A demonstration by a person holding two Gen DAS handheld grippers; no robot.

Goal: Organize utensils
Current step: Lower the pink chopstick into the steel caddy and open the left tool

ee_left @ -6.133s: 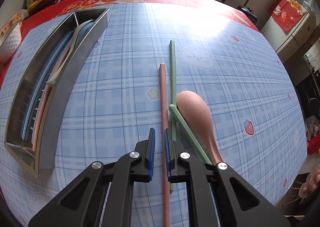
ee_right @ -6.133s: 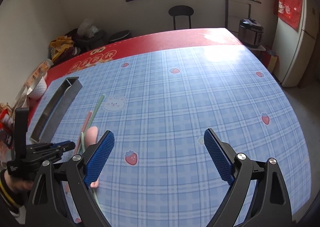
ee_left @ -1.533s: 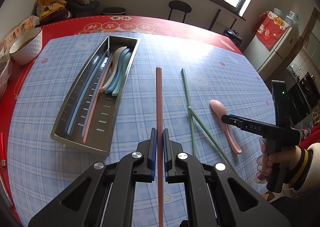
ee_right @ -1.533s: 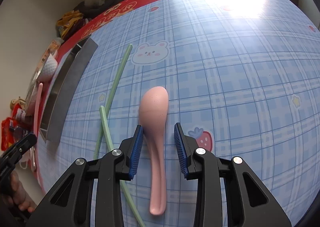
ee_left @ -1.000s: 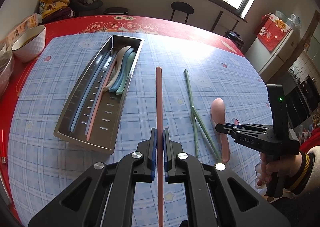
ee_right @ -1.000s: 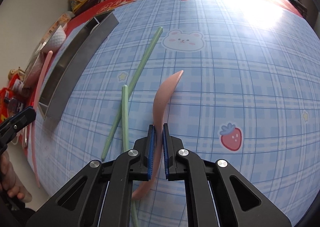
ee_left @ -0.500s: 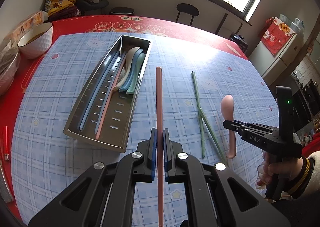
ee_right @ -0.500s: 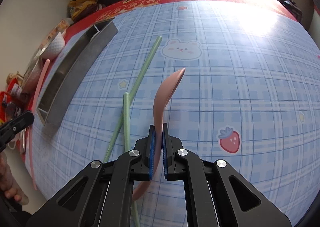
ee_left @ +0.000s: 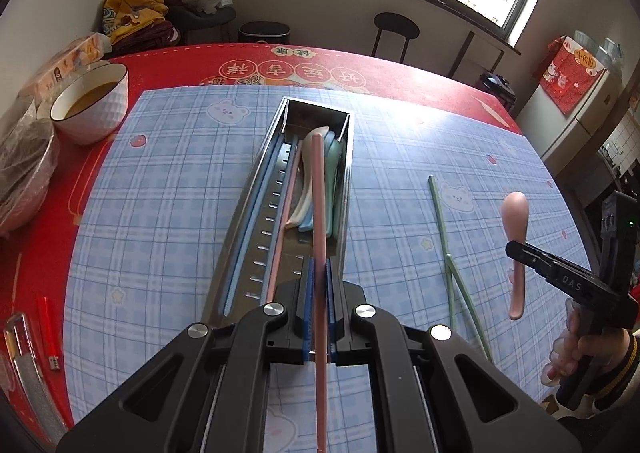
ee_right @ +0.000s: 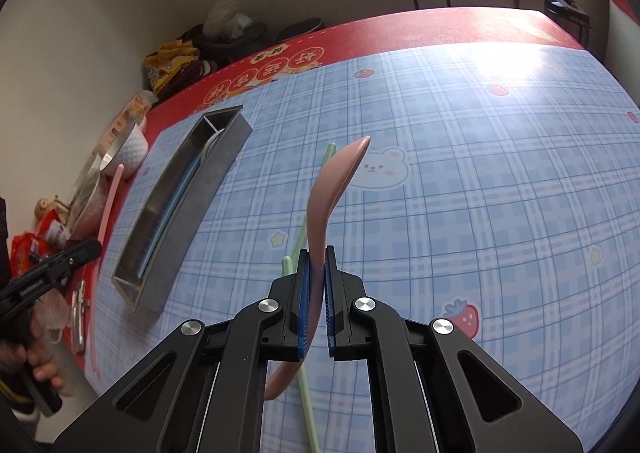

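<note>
The steel tray [ee_left: 347, 189] sits in the middle of the left wrist view and already holds part of the set: three spoons stacked at its upper end, one white, one light blue, one green, plus a blue chopstick [ee_left: 250, 231] along its left wall and a pink chopstick [ee_left: 285, 213] beside it.

The left claw [ee_left: 319, 307] is clamped on the second pink chopstick [ee_left: 319, 209], which hangs lengthwise over the tray, lined up with it and not yet let go. At the right of that view the right claw [ee_right: 314, 307] is pinched on the handle of the pink spoon [ee_right: 334, 177], lifted clear of the bench [ee_left: 180, 189], bowl uppermost.

Left lying on the blue checked cloth are two green chopsticks [ee_left: 448, 249], crossed near their lower ends, right of the tray and apart from it.

By my count, five pieces are in, two are in the air and two are untouched, so the job looks a little past halfway. I see only one blue chopstick; a second may lie hidden against the wall.

Further out, at the upper left, a white bowl [ee_left: 94, 107] stands on the red cloth.
</note>
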